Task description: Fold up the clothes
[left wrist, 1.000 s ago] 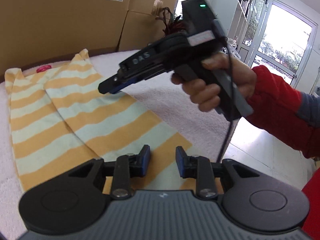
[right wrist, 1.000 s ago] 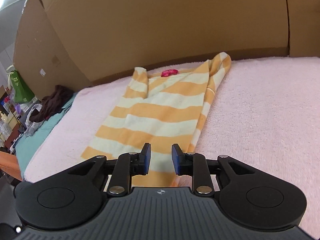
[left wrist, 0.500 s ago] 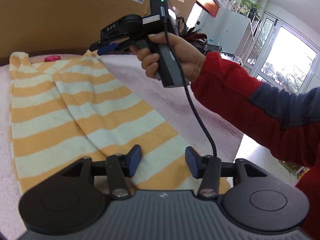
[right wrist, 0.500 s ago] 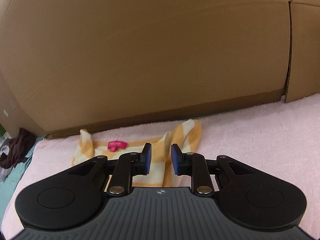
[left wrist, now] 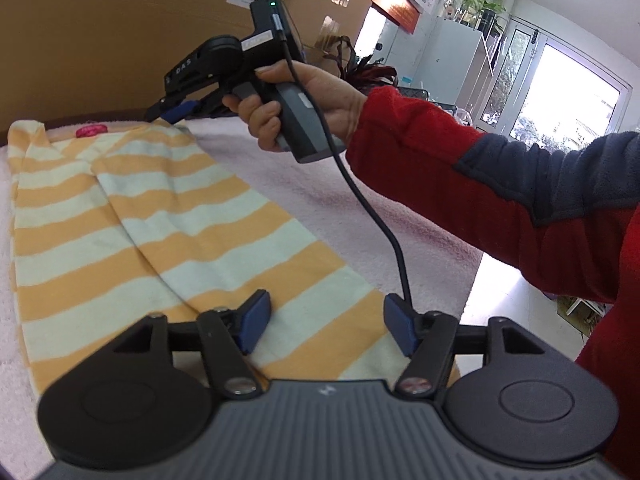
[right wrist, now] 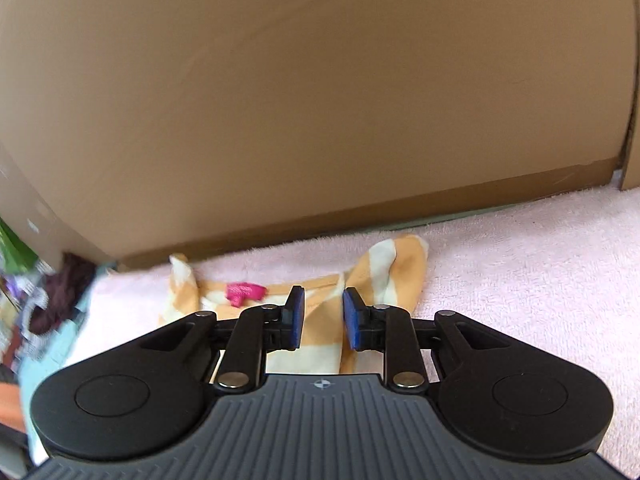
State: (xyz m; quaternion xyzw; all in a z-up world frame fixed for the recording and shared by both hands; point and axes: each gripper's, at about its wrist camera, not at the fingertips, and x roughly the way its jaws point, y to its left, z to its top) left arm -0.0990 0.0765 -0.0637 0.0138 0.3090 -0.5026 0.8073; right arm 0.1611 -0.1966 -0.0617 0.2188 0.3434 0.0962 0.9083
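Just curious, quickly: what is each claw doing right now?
Left gripper: open, empty, over the striped garment.
Right gripper: open, empty, near its collar.

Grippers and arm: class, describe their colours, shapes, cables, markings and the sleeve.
Both grippers, left and right, are black with ribbed grey bases, round side discs and blue pads. The right one has a pistol handle, white "DAS" lettering, a green light and a black cable. The sleeve is red with a dark grey panel.

Right tool [right wrist: 322, 322] parted over striped garment [right wrist: 384, 272].
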